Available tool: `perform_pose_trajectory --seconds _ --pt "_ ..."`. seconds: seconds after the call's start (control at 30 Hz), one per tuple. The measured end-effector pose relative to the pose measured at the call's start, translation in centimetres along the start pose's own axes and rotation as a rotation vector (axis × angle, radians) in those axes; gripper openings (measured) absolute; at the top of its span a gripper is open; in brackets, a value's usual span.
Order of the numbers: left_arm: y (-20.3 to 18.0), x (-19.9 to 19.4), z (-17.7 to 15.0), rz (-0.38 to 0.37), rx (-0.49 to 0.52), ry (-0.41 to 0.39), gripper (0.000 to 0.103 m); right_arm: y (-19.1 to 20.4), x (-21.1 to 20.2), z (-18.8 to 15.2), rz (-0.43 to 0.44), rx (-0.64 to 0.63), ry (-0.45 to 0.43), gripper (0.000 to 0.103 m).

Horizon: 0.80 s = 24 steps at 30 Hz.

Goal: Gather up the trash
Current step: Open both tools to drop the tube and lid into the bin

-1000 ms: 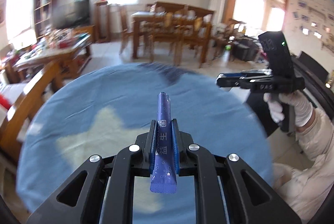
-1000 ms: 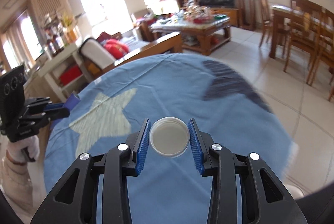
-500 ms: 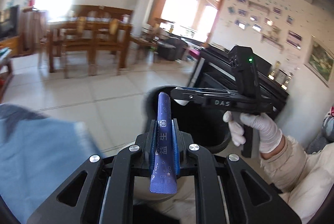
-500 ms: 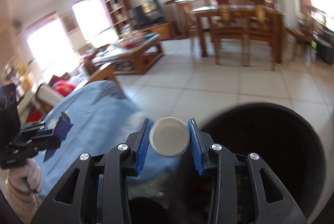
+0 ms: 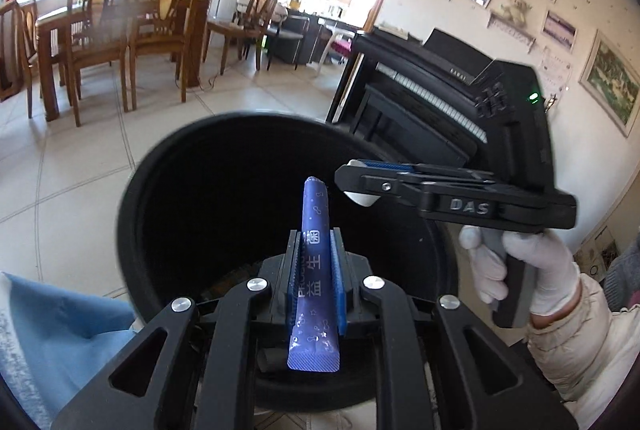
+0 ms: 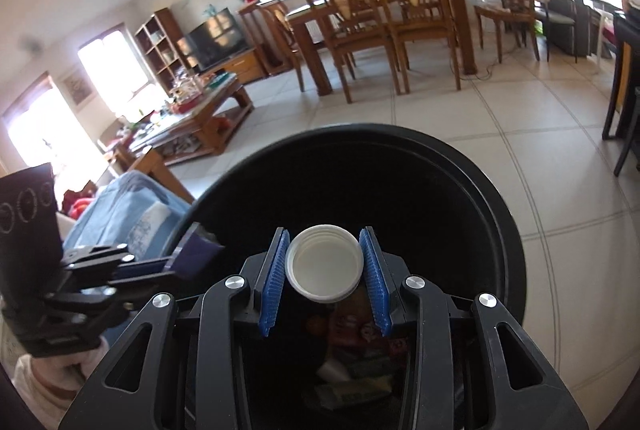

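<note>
My left gripper [image 5: 315, 258] is shut on a long blue sachet [image 5: 315, 270] and holds it over the open black trash bin [image 5: 168, 165]. My right gripper [image 6: 325, 262] is shut on a white plastic cap [image 6: 325, 264] and holds it over the same bin [image 6: 492, 197]. Wrappers lie at the bottom of the bin [image 6: 356, 370]. The right gripper also shows in the left wrist view [image 5: 360, 185], to the right of the sachet, with the cap's edge under it. The left gripper shows in the right wrist view [image 6: 188, 254] at the bin's left rim.
The blue-clothed table [image 5: 60, 330] is at lower left beside the bin. A black piano [image 5: 420, 97] stands behind the bin on the right. Wooden dining chairs and table [image 6: 380, 21] stand across the tiled floor. A coffee table [image 6: 192, 125] is far left.
Both grippers have swung away from the blue table and moved over the black bin, each still holding its item. The bin now fills the middle of both views.
</note>
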<state>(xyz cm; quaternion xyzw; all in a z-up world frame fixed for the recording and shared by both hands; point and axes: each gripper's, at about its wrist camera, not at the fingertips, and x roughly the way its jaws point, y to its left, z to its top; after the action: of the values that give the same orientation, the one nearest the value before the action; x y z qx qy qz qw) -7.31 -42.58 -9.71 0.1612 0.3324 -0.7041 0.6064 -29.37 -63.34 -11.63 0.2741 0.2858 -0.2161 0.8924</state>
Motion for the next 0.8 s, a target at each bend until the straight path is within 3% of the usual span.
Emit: perform_pose_trajectory --seconds 0.07,0.1,0.13,0.17,0.2,0.23,0.53,0.63,0.7,0.8 --pt "-0.2 0.4 -0.2 0.015 0.007 0.012 0.02 0.0 -0.3 -0.1 0.001 0.007 -0.009 0.066" --pt "-0.3 0.4 -0.3 0.03 0.009 0.023 0.023 -0.2 -0.6 -0.3 0.001 0.007 -0.022 0.07" --pt "-0.6 1.0 -0.1 0.044 0.009 0.032 0.043 -0.2 -0.6 -0.3 0.001 0.006 -0.028 0.076" --pt "-0.6 1.1 -0.1 0.064 0.007 0.038 0.076 -0.1 -0.7 -0.4 0.002 0.006 -0.032 0.078" --pt "-0.6 0.8 -0.2 0.088 0.002 0.027 0.088 -0.3 -0.9 -0.4 0.006 0.01 -0.038 0.079" --pt "-0.7 0.5 -0.4 0.099 0.002 0.006 0.094 -0.1 -1.1 -0.5 0.008 0.015 -0.042 0.08" --pt "-1.3 -3.4 -0.9 0.186 0.001 -0.029 0.098 1.9 -2.7 -0.1 0.0 0.035 -0.084 0.098" --pt "-1.2 -5.3 -1.5 0.244 -0.019 -0.047 0.098 3.8 -2.4 0.1 -0.02 0.031 -0.081 0.098" --pt "-0.9 -7.4 -2.3 0.322 -0.032 -0.059 0.098 5.4 -2.2 0.3 -0.03 0.014 -0.098 0.098" --pt "-0.7 -11.2 -3.4 0.373 -0.043 -0.145 0.098 9.2 -1.4 0.6 -0.026 -0.052 -0.123 0.098"
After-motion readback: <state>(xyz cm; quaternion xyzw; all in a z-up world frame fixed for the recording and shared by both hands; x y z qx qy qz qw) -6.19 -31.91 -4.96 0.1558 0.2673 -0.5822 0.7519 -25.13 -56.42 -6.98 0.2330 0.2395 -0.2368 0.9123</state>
